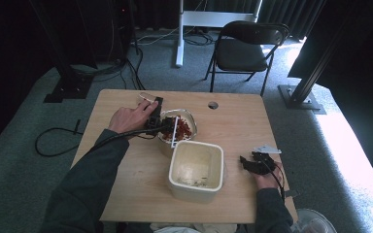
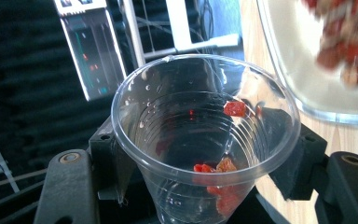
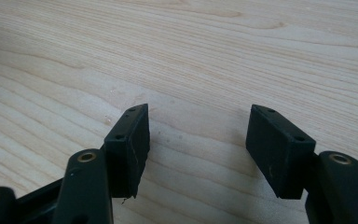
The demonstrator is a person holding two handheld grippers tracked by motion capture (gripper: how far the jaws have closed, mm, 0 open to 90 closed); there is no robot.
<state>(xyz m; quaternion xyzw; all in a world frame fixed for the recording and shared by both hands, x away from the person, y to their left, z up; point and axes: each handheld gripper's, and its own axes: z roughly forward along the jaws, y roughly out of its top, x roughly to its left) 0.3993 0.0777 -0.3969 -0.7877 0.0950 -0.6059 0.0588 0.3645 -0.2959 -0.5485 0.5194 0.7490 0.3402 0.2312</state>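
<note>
At 11 o'clock on the table (image 1: 126, 165), the left gripper (image 2: 205, 154) clamps a clear plastic cup (image 2: 205, 135), tilted, rim beside the bowl of red pieces (image 1: 190, 118). At 4 o'clock, the right gripper (image 3: 198, 140) rests empty, jaws apart, farther from the bowl.

- I see dark grey-green long sleeves (image 1: 90, 177) on both forearms.
- My left black two-jaw tongs (image 2: 205, 154) have blocky matte pads, with round brass-coloured screws at the arm pivots.
- My right black tongs (image 3: 198, 144) match, with small screw holes in the pads.
- A grey three-cornered plate (image 1: 266, 150) tops the right tongs; black cables (image 1: 121, 136) trail back.
</note>
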